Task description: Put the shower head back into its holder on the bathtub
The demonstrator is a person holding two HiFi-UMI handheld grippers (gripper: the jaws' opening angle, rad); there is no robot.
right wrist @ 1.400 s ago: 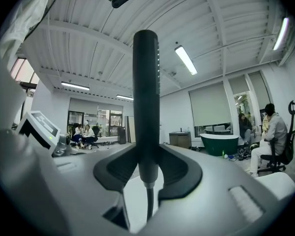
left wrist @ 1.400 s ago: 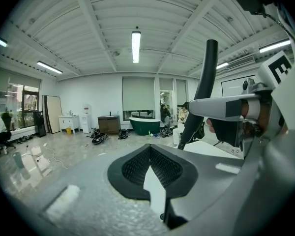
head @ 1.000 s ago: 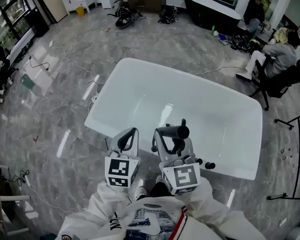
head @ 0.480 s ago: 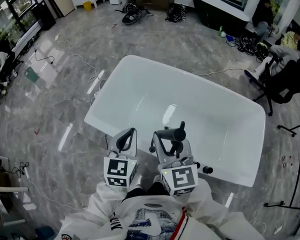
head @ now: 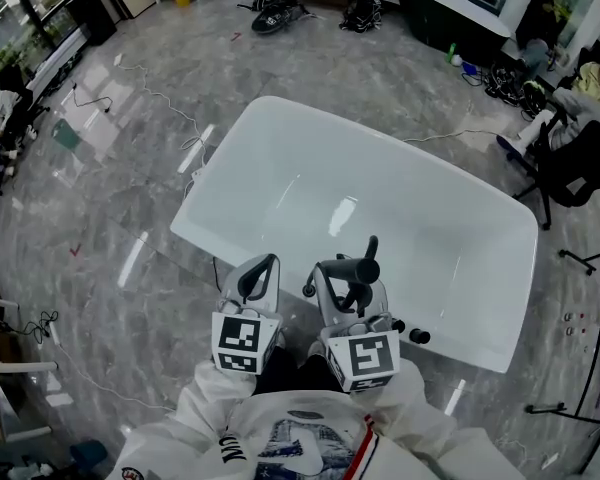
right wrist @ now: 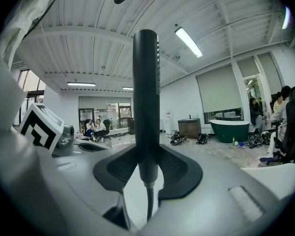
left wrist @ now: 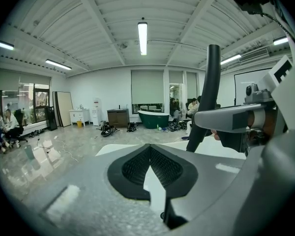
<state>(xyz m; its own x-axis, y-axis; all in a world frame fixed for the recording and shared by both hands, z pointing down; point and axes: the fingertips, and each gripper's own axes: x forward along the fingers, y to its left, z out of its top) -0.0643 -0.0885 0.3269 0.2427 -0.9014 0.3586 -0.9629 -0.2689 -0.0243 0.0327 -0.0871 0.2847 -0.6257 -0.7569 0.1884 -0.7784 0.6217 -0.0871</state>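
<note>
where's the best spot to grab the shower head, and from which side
Low on its slim round handle, just above the hose, with the pads closing on opposite sides. The right gripper holds the shower head that way: it stands upright between the pads, leaving the long upper part free.

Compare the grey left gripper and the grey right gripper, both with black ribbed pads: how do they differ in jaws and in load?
The left gripper is empty; the right gripper clamps the dark rod-shaped shower head. The left gripper's pads meet at their tips; the right gripper's pads stand apart, pressed on the shower head's sides. Both are grey with black ribbed pads, and both are held side by side at the near rim of the white bathtub.
</note>
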